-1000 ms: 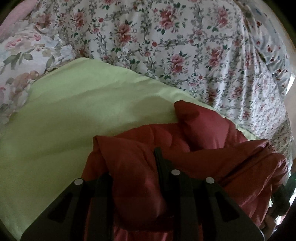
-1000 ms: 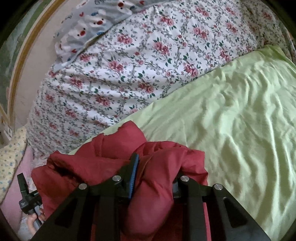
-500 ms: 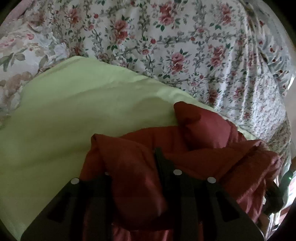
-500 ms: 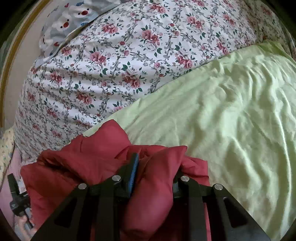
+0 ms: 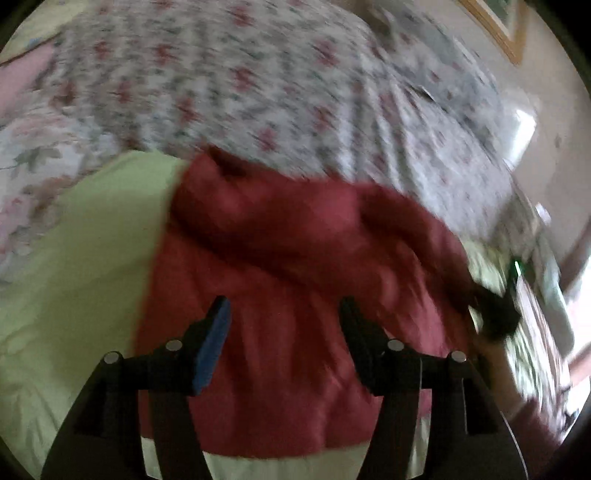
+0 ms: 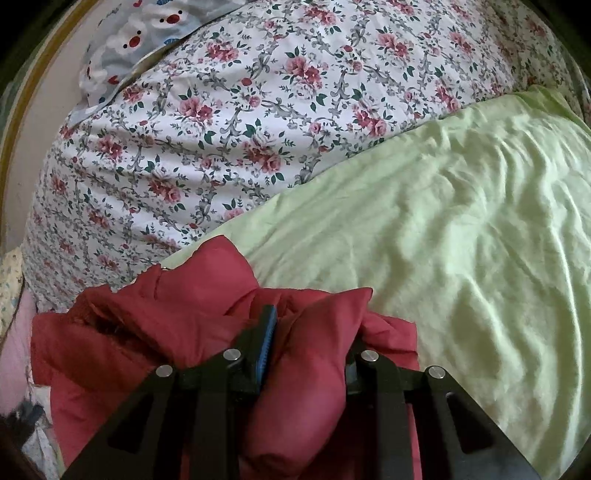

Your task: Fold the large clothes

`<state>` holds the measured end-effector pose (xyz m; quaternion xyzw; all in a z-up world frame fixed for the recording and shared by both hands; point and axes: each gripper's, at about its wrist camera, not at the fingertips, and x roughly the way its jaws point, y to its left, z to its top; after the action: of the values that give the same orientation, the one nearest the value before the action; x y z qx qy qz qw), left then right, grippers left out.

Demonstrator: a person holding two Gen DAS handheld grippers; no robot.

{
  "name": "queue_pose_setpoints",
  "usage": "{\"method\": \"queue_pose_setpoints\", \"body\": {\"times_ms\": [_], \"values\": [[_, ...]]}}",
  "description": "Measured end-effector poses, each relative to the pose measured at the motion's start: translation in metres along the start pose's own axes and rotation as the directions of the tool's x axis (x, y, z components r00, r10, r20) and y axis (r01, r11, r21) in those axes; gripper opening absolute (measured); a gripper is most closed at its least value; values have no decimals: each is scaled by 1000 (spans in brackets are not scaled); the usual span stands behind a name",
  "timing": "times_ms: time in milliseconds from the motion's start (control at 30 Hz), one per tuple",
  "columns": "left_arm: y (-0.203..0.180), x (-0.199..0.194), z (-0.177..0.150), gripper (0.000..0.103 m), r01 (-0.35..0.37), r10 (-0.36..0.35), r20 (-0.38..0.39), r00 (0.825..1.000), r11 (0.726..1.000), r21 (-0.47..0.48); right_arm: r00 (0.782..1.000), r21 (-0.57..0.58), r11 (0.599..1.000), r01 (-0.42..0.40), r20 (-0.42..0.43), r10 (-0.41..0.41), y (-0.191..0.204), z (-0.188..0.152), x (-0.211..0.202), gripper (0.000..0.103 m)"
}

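Note:
A padded red jacket (image 5: 295, 251) lies bunched on a light green sheet (image 5: 85, 258). In the blurred left wrist view my left gripper (image 5: 284, 314) hovers over the jacket, its jaws opening and wide apart, and the pads do not press on the fabric. In the right wrist view the same red jacket (image 6: 155, 317) is piled at the lower left on the green sheet (image 6: 461, 240). My right gripper (image 6: 314, 325) is shut on a thick fold of it, and the fabric bulges between the fingers.
A floral quilt (image 6: 258, 122) is heaped behind the sheet, with a grey printed pillow (image 6: 136, 40) and a wooden frame (image 6: 33, 74) beyond. In the left wrist view the other gripper (image 5: 495, 314) shows dark at the right, near a wall with a framed picture (image 5: 498, 26).
My left gripper has let go of the red fold and opened wide, swinging right and up, so the view blurs. The right gripper keeps its grip and has hardly moved.

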<state>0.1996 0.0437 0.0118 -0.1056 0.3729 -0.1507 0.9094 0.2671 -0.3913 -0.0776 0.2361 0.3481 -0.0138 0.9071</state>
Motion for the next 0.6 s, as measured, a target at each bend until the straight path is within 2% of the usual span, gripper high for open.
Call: {"method": "queue_pose_setpoints", "body": {"times_ms": [67, 133, 300, 400, 467, 500, 600], "values": [[-17, 13, -11, 60, 3, -1, -36, 999, 998, 55, 1000, 0, 1000, 0, -1, 0, 0, 0, 0, 25], [-30, 34, -20, 60, -52, 61, -76, 995, 993, 104, 1000, -3, 1000, -1, -1, 1, 1, 1, 0, 26], [-29, 70, -23, 66, -138, 148, -79, 986, 983, 125, 1000, -13, 1000, -16, 12, 16, 6, 2, -16, 34], [-23, 77, -23, 66, -136, 145, -78, 986, 985, 110, 999, -19, 999, -33, 26, 33, 11, 5, -36, 44], [-24, 80, -22, 66, -143, 152, -75, 986, 983, 113, 998, -32, 999, -34, 53, 36, 16, 4, -55, 56], [-24, 80, -22, 66, -147, 156, -74, 985, 982, 115, 997, -40, 998, -38, 69, 41, 19, 3, -65, 59], [-27, 80, -24, 66, -159, 168, -70, 983, 980, 120, 990, -130, 989, -76, 107, 90, 41, -9, -94, 70]]}}
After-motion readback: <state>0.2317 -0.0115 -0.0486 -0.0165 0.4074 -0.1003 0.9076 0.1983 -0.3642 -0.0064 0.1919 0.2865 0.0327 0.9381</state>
